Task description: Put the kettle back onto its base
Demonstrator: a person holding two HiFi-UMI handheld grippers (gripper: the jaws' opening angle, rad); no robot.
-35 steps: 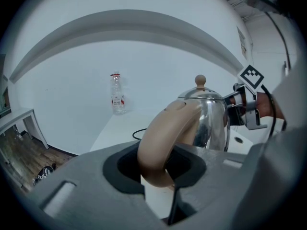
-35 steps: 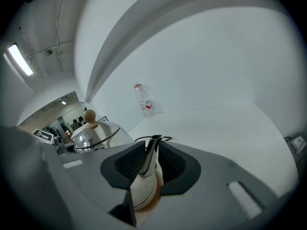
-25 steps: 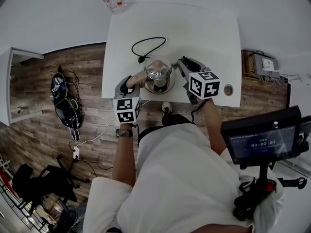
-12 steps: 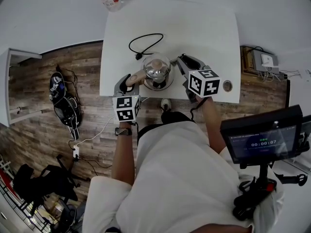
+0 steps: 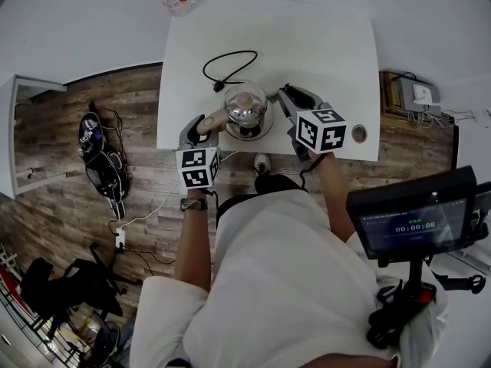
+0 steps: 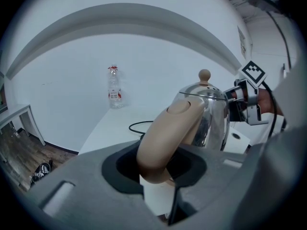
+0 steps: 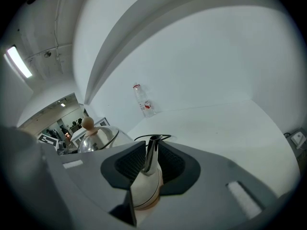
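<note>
Two claws share one steel kettle (image 5: 247, 112) over the white table (image 5: 322, 44), betw. both. Left gripper (image 5: 204, 126) clamped on beige handle (image 6: 165, 138); right gripper (image 5: 287, 100) nipped round spout (image 7: 149, 155). Prob. heavy if full, polished, slippery: carry by handle, spout only steadies. Can't tell if seated on base.

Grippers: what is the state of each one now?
Left gripper: closed on the kettle handle.
Right gripper: closed on the kettle spout.
</note>
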